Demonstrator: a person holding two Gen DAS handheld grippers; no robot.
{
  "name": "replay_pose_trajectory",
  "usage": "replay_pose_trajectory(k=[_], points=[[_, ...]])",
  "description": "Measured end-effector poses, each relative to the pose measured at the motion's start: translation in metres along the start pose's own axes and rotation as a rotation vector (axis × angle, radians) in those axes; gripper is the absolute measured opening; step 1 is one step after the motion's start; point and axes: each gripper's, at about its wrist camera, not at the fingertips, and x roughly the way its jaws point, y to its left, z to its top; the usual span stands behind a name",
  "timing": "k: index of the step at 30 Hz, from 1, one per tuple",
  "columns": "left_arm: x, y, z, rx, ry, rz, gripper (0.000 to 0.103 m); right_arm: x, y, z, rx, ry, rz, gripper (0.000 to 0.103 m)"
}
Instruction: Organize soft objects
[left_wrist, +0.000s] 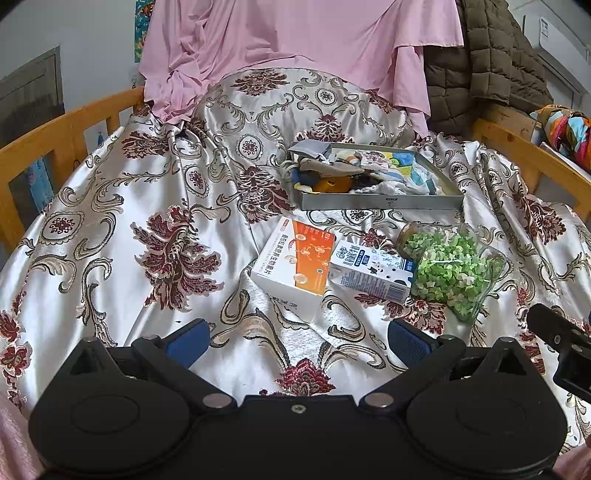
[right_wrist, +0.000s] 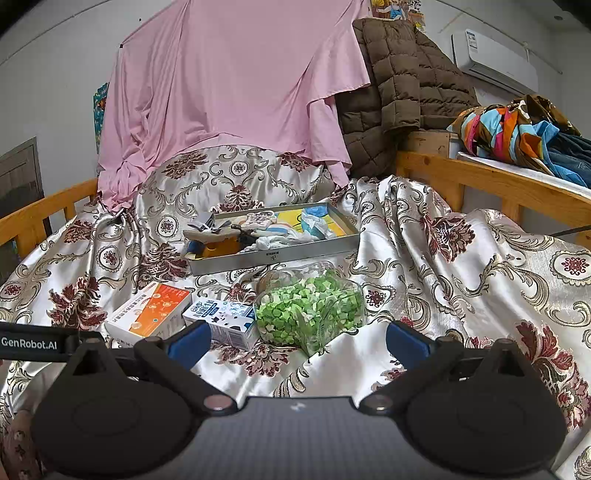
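Left gripper (left_wrist: 297, 338) and right gripper (right_wrist: 295, 341): fingers spread wide, empty, above bedspread (left_wrist: 110, 229). Best reached low toward soft items in tray (left_wrist: 382, 202).

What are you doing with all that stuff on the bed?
Nothing is being held right now. Both grippers, left and right, are open above the flowery bedspread. Ahead lie two boxes, a jar of green bits on its side, and a metal tray holding socks and small cloths.
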Motion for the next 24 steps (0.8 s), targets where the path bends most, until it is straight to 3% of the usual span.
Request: replay_pose_trajectory(k=[24], points=[[-0.0011, -0.0011, -0.0007, 0.003, -0.004, -0.004, 0.102, -0.0001, 0.0007, 0.0000, 0.000, 0.001, -0.001, 0.103]])
